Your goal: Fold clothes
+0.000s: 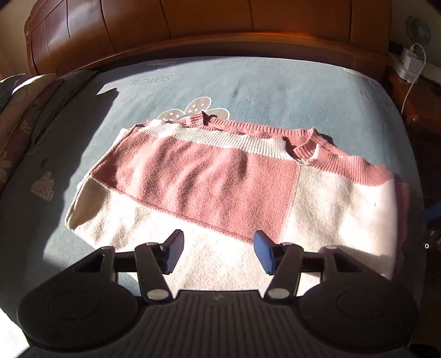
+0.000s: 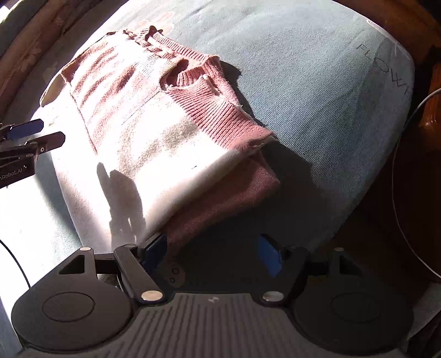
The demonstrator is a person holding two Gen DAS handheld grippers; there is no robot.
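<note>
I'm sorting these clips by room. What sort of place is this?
Most likely a bedroom. A pink and cream sweater lies on a bed with a blue-grey flower-print sheet, backed by a curved wooden headboard, with pillows at one side.

Place: home bedroom | shown by: bed sheet [image 1: 248, 82] printed "FLOWERS", wooden headboard [image 1: 193, 24], pillow [image 1: 16, 115], bedside charger [image 1: 406, 59]

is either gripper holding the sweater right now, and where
No. The left gripper is open above the sweater, nothing between its pads. The right gripper is open too, beside the sweater's folded edge.
</note>
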